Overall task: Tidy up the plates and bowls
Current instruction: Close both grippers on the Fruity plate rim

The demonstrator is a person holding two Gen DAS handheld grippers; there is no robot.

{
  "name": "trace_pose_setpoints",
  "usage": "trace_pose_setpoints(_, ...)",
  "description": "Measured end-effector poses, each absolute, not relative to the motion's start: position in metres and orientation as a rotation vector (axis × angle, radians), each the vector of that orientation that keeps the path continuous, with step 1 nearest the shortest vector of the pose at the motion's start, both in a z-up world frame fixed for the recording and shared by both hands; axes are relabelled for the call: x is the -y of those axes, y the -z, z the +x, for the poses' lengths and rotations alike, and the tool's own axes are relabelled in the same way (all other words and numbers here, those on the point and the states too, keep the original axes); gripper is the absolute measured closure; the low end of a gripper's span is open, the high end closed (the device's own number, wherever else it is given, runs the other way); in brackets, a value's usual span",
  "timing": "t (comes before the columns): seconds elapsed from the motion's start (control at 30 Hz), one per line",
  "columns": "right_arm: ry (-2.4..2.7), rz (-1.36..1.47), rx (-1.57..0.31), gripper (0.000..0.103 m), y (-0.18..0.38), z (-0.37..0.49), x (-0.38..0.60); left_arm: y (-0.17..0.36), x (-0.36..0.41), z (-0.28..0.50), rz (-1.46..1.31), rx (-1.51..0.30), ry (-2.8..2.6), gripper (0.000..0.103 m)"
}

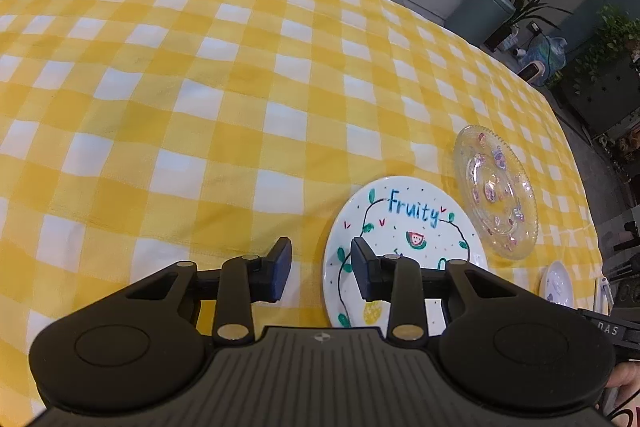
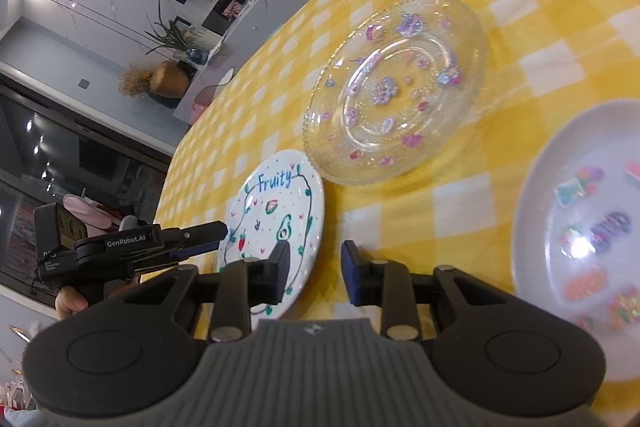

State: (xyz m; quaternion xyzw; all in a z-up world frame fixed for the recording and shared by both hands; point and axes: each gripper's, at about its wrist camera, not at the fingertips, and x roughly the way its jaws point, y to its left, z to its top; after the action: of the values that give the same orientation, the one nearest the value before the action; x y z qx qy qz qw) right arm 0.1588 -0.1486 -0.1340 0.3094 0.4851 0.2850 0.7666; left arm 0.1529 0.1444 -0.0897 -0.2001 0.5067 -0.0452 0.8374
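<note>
A white "Fruity" plate (image 1: 404,227) lies on the yellow checked tablecloth; it also shows in the right wrist view (image 2: 280,203). A clear glass plate (image 1: 496,191) with stickers lies just beyond it, also seen in the right wrist view (image 2: 396,87). A white sticker dish (image 2: 580,227) is at the right; it shows small at the left wrist view's right edge (image 1: 556,283). My left gripper (image 1: 320,267) is open and empty at the Fruity plate's left edge. My right gripper (image 2: 314,267) is open and empty over the cloth between Fruity plate and white dish.
The tablecloth (image 1: 200,87) stretches far to the left and back. The left gripper body (image 2: 120,247) shows at the left of the right wrist view. Shelves, plants and a cabinet (image 1: 480,7) stand beyond the table's far edge.
</note>
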Motion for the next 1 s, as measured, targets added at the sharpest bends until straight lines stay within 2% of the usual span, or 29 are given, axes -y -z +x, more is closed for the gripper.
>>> trace_pose_setpoints(0.1, -0.62, 0.718, -1.054, 0.075, 0.139, 0.164, 0.149, 0.09, -0.144, 0.156, -0.426, -1.066, 0.102, 0.065)
trace_pose_setpoints(0.3, -0.616, 0.73, -1.052, 0.083, 0.144, 0.165, 0.15, 0.092, -0.145, 0.16, -0.444, -1.068, 0.108, 0.066)
trace_pose_setpoints(0.63, -0.602, 0.722, -1.05, 0.083, 0.141, 0.162, 0.147, 0.091, -0.144, 0.16, -0.455, -1.079, 0.104, 0.066)
trace_pose_setpoints(0.7, -0.605, 0.732, -1.049, 0.083, 0.142, 0.161, 0.146, 0.092, -0.144, 0.16, -0.468, -1.08, 0.118, 0.072)
trace_pose_setpoints(1.0, -0.602, 0.776, -1.036, 0.083, 0.148, 0.16, 0.148, 0.098, -0.154, 0.16, -0.572, -1.088, 0.116, 0.082)
